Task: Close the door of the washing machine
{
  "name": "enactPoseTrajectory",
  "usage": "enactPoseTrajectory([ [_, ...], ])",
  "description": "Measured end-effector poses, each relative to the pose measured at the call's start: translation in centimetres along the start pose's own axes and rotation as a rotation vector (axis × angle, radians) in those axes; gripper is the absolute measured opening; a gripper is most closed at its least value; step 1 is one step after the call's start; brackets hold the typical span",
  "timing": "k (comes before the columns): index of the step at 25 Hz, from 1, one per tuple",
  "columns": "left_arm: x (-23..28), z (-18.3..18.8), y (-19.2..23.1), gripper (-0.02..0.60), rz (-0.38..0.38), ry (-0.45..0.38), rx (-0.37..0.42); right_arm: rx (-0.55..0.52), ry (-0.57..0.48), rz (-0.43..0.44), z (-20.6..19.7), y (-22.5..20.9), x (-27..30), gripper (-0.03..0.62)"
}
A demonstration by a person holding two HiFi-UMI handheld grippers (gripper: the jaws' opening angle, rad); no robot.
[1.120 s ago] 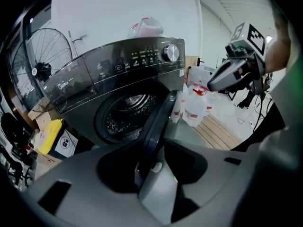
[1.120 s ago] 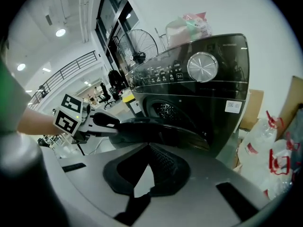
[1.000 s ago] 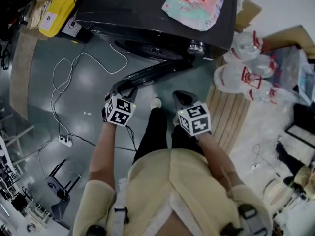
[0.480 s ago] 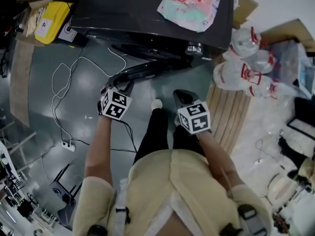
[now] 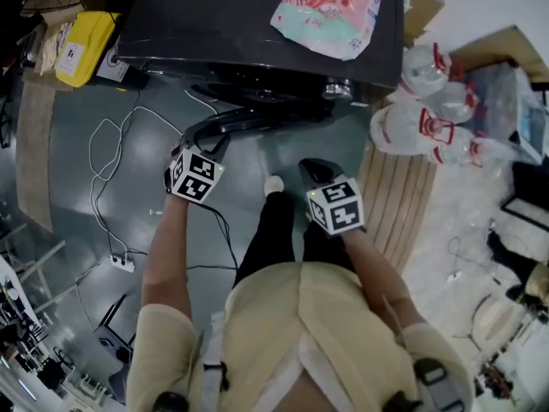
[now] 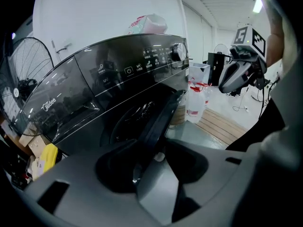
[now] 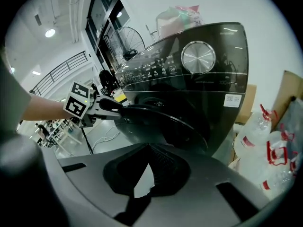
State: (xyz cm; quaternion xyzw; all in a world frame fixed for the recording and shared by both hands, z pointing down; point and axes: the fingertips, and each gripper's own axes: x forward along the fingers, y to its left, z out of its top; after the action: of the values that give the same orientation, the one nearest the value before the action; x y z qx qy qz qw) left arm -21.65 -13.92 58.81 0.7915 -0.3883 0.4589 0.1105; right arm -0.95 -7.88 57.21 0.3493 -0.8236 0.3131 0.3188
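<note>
The black washing machine (image 5: pixel 257 24) fills the top of the head view, its round door (image 5: pixel 257 120) swung partly out on a right-hand hinge. My left gripper (image 5: pixel 214 144) is at the door's free left edge. In the left gripper view that door edge (image 6: pixel 158 119) runs between the jaws of my left gripper (image 6: pixel 154 157), which are opening and not pressing on it. My right gripper (image 5: pixel 316 172) hangs in front of the machine, apart from the door. In its own view the right gripper (image 7: pixel 147 150) is shut on nothing, with the door (image 7: pixel 161 119) beyond it.
A pink-and-green bag (image 5: pixel 330 7) lies on the machine's top. Large water bottles (image 5: pixel 420 110) and a wooden pallet (image 5: pixel 395 196) are to the right. A yellow pack (image 5: pixel 75 45), white cables (image 5: pixel 111 153) and a power strip (image 5: pixel 123 264) are on the floor at left. A fan (image 6: pixel 26 65) stands beside the machine.
My left gripper has moved toward the machine at the door's edge, and the door has swung closer to the machine's front. My right gripper has stayed put.
</note>
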Motion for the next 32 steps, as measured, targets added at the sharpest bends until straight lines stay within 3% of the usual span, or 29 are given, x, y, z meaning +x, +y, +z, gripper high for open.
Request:
enactPoseTrajectory([
  [19, 2.3, 2.3, 4.3, 0.173, -0.007, -0.054, 0.119, 0.07, 0.002, -0.048, 0.0, -1.0, 0.6, 0.005],
  [27, 3.0, 3.1, 5.7, 0.173, 0.054, -0.09, 0.084, 0.082, 0.0, -0.061, 0.2, -1.5, 0.6, 0.005],
  [32, 3.4, 3.6, 6.3, 0.173, 0.054, -0.085, 0.099, 0.093, 0.001, -0.065, 0.1, -1.9, 0.7, 0.005],
])
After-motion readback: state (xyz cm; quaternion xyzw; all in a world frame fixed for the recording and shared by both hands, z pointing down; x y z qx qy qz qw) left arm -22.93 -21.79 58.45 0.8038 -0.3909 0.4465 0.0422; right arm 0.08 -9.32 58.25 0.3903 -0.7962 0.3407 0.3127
